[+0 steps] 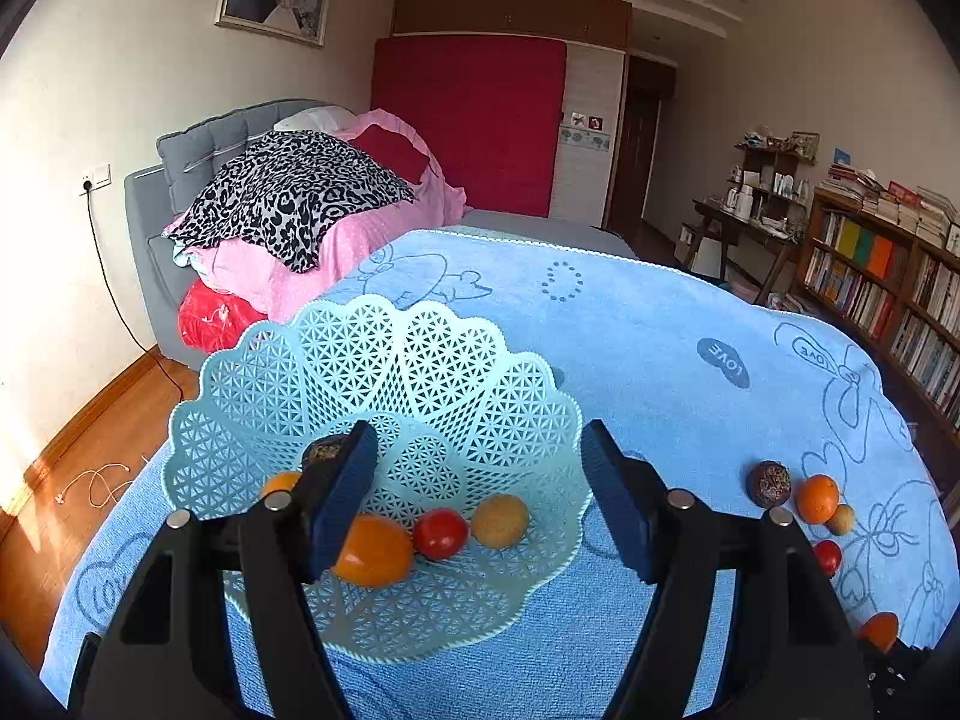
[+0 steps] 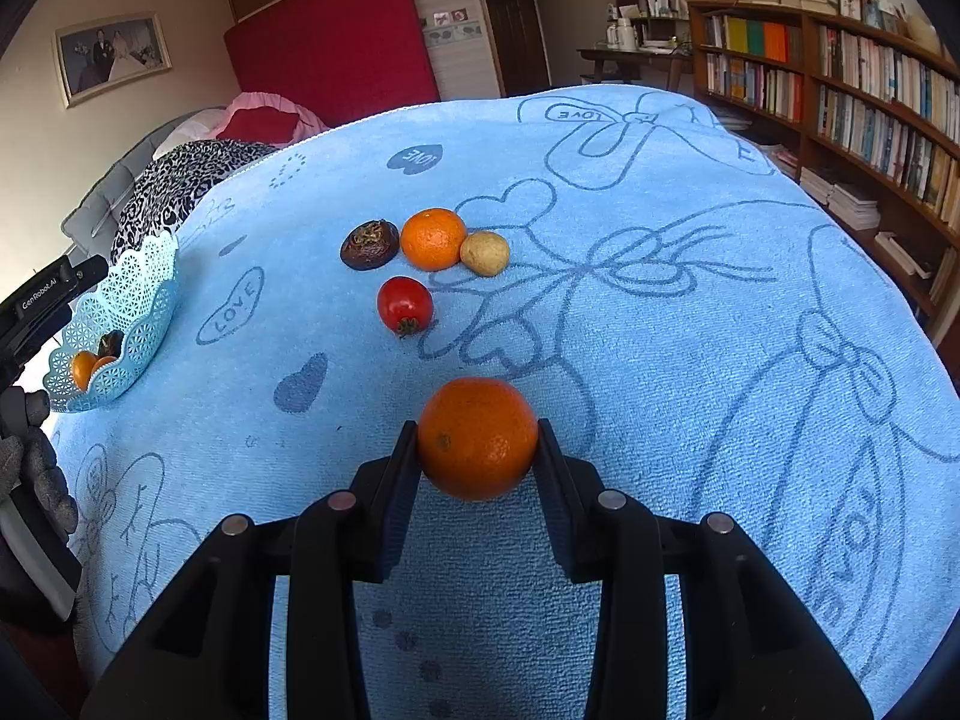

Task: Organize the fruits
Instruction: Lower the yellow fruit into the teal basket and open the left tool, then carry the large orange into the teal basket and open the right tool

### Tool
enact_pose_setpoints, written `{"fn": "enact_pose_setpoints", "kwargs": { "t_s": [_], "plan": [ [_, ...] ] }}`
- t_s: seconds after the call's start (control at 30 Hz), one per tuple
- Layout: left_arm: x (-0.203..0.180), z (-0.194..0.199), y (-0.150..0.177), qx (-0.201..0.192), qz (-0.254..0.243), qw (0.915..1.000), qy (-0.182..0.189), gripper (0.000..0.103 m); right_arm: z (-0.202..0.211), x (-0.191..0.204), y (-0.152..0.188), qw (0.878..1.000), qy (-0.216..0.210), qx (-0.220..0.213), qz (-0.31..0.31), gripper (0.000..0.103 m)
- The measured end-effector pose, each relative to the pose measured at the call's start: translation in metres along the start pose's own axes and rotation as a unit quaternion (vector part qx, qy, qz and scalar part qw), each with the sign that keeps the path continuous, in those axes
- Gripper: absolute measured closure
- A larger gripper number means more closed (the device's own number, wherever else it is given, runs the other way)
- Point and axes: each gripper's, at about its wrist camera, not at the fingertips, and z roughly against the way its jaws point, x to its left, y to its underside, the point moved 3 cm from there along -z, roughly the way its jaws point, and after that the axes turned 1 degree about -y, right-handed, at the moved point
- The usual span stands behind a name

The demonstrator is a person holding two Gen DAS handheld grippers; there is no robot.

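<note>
Right gripper (image 2: 477, 444) jaws clamped on orange (image 2: 477, 438), lifted just off blue towel (image 2: 660, 360). Left gripper (image 1: 480, 498) jaws wide apart, empty, hovering over basket (image 1: 240, 396), which holds several fruits. Step in hand: carrying orange. Next: swing left across towel, release over basket. Left on towel: passion fruit (image 2: 369, 245), second orange (image 2: 433, 239), yellowish fruit (image 2: 485, 252), tomato (image 2: 405, 305).

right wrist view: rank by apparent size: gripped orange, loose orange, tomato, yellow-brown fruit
1. Gripped orange, though it is nearest the camera, so inflated.
2. Loose orange.
3. Tomato.
4. Yellow-brown fruit.
Tomato versus yellow-brown fruit is close; treat as unsure.
</note>
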Motion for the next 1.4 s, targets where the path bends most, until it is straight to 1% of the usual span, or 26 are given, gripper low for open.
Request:
{"fn": "enact_pose_setpoints", "kwargs": {
  "t_s": [0.1,0.17,0.2,0.3,0.33,0.4,0.63,0.73,0.83,0.97,1.1,1.3,1.4],
  "plan": [
    [0.006,0.002,-0.002,-0.003,0.01,0.9999,-0.001,0.027,0.0,0.0,0.0,1.0,0.002,0.0,0.0,0.065],
    [0.011,0.002,-0.002,-0.004,0.019,0.9998,-0.006,0.024,0.0,0.001,0.0,1.0,0.004,0.0,0.002,0.065],
    [0.014,0.002,-0.003,-0.005,0.024,0.9997,-0.007,0.021,0.0,0.001,0.0,1.0,0.005,0.0,0.003,0.065],
    [0.022,0.002,-0.002,-0.006,0.039,0.9991,-0.018,0.016,-0.001,0.002,0.0,1.0,0.008,0.001,0.007,0.065],
    [0.025,0.001,-0.002,-0.005,0.045,0.9988,-0.019,0.011,-0.001,0.003,0.0,1.0,0.01,0.001,0.01,0.065],
    [0.028,0.002,-0.001,-0.007,0.05,0.9985,-0.021,0.007,0.0,0.006,-0.001,1.0,0.011,0.001,0.015,0.065],
    [0.041,0.009,-0.004,-0.025,0.074,0.9964,-0.034,0.004,0.003,0.027,-0.015,0.999,-0.005,-0.004,0.032,0.065],
    [0.048,0.009,-0.003,-0.026,0.091,0.9946,-0.042,0.003,0.003,0.044,-0.025,0.999,-0.016,-0.01,0.048,0.065],
    [0.054,0.007,-0.001,-0.019,0.105,0.993,-0.049,0.003,0.001,0.066,-0.037,0.997,-0.033,-0.015,0.062,0.065],
    [0.066,0.008,0.0,-0.027,0.127,0.989,-0.07,0.003,0.002,0.104,-0.054,0.994,-0.062,-0.027,0.09,0.065],
    [0.073,0.006,0.001,-0.023,0.141,0.9866,-0.079,0.003,-0.003,0.145,-0.066,0.988,-0.089,-0.033,0.119,0.065],
    [0.086,0.006,0.001,-0.027,0.162,0.9817,-0.096,0.003,-0.016,0.197,-0.078,0.98,-0.126,-0.027,0.15,0.065],
    [0.091,0.008,0.002,-0.027,0.169,0.9794,-0.108,0.003,-0.023,0.216,-0.08,0.977,-0.134,-0.026,0.165,0.065]
  ]
}}
